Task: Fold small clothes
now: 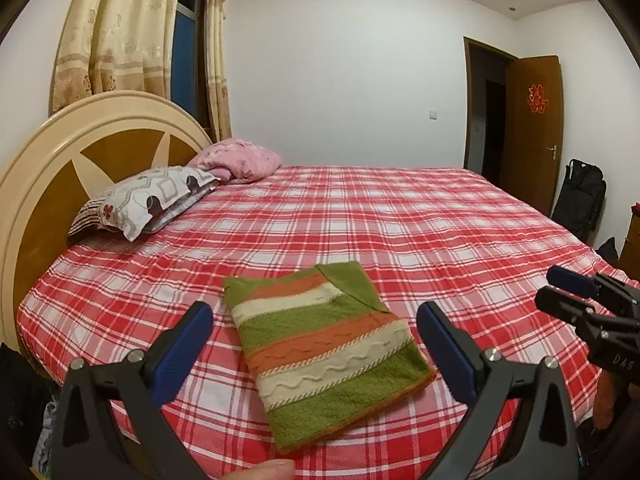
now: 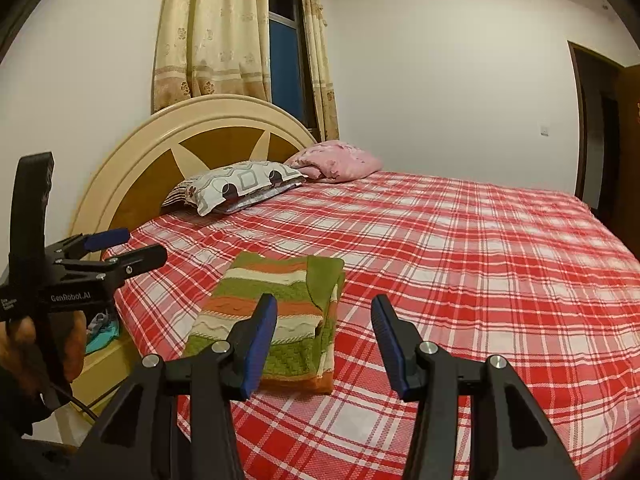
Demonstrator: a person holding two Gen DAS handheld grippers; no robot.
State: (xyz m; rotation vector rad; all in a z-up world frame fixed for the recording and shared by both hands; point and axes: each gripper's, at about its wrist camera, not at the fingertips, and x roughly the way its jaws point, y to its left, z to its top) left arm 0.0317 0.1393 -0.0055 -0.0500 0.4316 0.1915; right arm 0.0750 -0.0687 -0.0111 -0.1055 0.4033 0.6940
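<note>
A small striped knit sweater (image 1: pixel 328 352), green, orange and cream, lies folded into a flat rectangle on the red plaid bed sheet (image 1: pixel 400 224). It also shows in the right wrist view (image 2: pixel 276 304). My left gripper (image 1: pixel 316 316) is open and empty, held above the sweater with a finger on each side. My right gripper (image 2: pixel 325 308) is open and empty, above the sweater's right edge. The right gripper shows at the right edge of the left wrist view (image 1: pixel 560 288). The left gripper shows at the left in the right wrist view (image 2: pixel 136 246).
A patterned pillow (image 1: pixel 144 200) and a pink pillow (image 1: pixel 240 160) lie by the round headboard (image 1: pixel 52 168). Curtains and a window stand behind. An open brown door (image 1: pixel 532 128) and a black bag (image 1: pixel 580 196) are at the right. Clothes (image 2: pixel 102 328) lie beside the bed.
</note>
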